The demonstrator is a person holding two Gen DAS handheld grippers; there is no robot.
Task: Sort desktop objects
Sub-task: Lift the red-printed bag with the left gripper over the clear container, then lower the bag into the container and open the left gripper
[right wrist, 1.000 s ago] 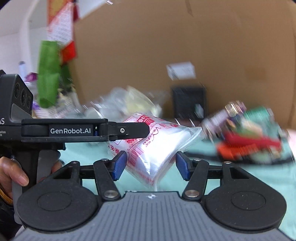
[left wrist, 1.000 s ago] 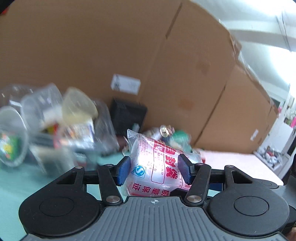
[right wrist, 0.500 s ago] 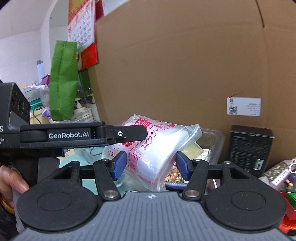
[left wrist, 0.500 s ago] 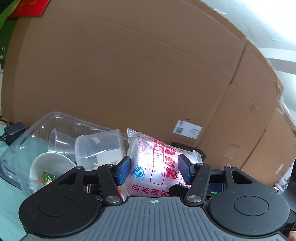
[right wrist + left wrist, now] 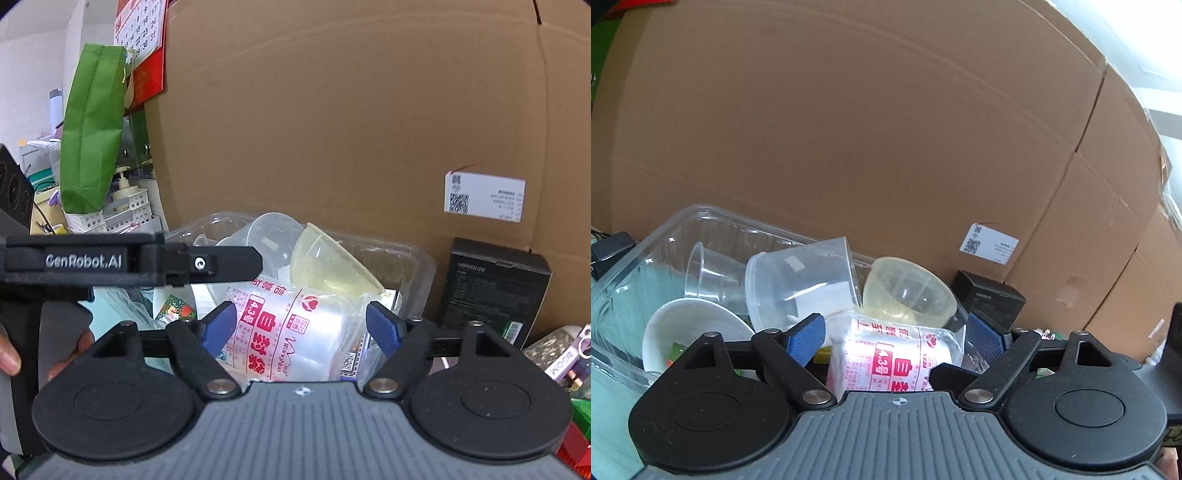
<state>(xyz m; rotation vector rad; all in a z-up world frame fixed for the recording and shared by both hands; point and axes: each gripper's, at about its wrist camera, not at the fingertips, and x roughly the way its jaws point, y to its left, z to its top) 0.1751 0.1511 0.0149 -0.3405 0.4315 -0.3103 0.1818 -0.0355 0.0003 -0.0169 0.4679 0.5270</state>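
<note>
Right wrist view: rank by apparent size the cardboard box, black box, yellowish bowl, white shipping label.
1. cardboard box, fills the background.
2. black box.
3. yellowish bowl, close to the black box in apparent size; partly hidden, so this order is unsure.
4. white shipping label, smallest.

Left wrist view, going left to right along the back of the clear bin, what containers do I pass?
Clear plastic cup → frosted plastic tub → yellowish bowl → black box, outside the clear bin.

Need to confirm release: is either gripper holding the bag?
No. Both the left gripper and right gripper have just opened; their pads stand clear of the packet of zip bags.
</note>
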